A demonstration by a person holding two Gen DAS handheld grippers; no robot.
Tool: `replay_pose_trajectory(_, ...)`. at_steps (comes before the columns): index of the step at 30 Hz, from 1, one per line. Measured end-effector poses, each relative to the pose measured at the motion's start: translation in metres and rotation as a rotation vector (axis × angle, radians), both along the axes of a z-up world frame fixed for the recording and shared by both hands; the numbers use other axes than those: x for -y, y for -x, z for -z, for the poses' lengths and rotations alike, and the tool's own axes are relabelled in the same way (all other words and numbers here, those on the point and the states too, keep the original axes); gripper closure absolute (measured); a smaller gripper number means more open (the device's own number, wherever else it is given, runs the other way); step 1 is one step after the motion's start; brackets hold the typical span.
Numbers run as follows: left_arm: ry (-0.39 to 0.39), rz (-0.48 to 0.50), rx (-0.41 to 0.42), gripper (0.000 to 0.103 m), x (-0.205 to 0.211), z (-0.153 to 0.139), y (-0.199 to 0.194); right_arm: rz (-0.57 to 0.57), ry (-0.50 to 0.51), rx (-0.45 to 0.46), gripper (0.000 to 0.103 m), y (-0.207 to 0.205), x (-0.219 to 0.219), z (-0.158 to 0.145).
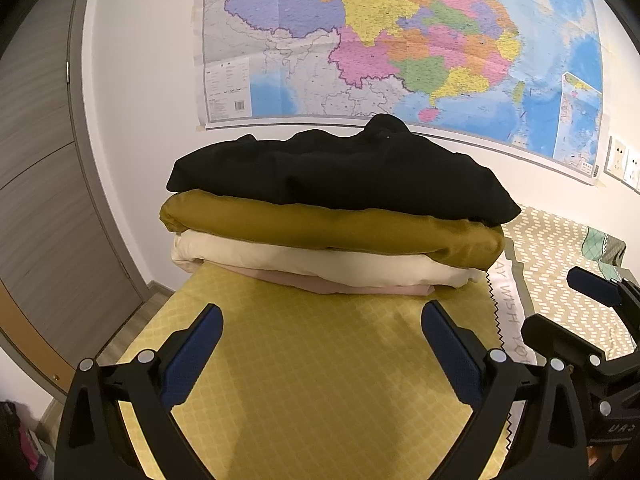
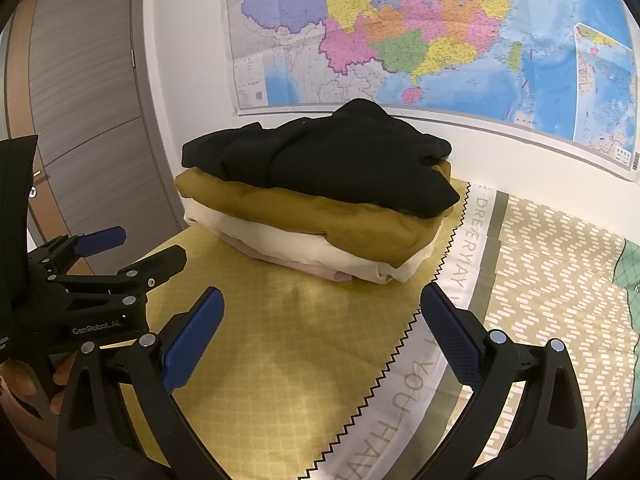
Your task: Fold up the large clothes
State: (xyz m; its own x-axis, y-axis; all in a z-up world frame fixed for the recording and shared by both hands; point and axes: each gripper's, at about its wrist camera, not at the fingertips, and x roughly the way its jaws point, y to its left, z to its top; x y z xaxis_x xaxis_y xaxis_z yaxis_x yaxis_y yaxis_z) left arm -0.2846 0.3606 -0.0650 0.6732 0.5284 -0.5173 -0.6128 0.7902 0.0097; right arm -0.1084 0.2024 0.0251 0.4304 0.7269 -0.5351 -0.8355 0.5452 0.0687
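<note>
Left wrist view: the left gripper [image 1: 322, 326] hangs with its blue, dimpled pads spread wide, holding nothing, above a yellow quilted bedspread [image 1: 320, 380]. Ahead lies a stack of folded clothes: a matte black garment [image 1: 340, 172] on top, a smooth mustard one [image 1: 320, 228] under it, then a cream one [image 1: 320, 260] and a thin pink one [image 1: 340, 285] at the bottom. A colourful wall map [image 1: 400, 40] hangs behind; a grey door [image 1: 40, 180] stands left.

Right wrist view: the right gripper [image 2: 322, 312] is likewise spread and empty, just short of the same stack. The black garment is rumpled and humped at its rear. A white lettered band [image 2: 420, 380] with a zigzag edge borders the bedspread, and the other gripper sits to the left, apart from the clothes.
</note>
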Motion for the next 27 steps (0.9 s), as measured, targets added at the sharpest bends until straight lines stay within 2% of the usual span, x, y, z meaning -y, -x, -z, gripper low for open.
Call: replay_pose_trajectory(27, 0.009, 0.003, -0.004, 0.007, 0.0072, 0.0045, 0.0048, 0.002, 0.003, 0.01, 0.006, 0.0075, 0.0032, -0.0009)
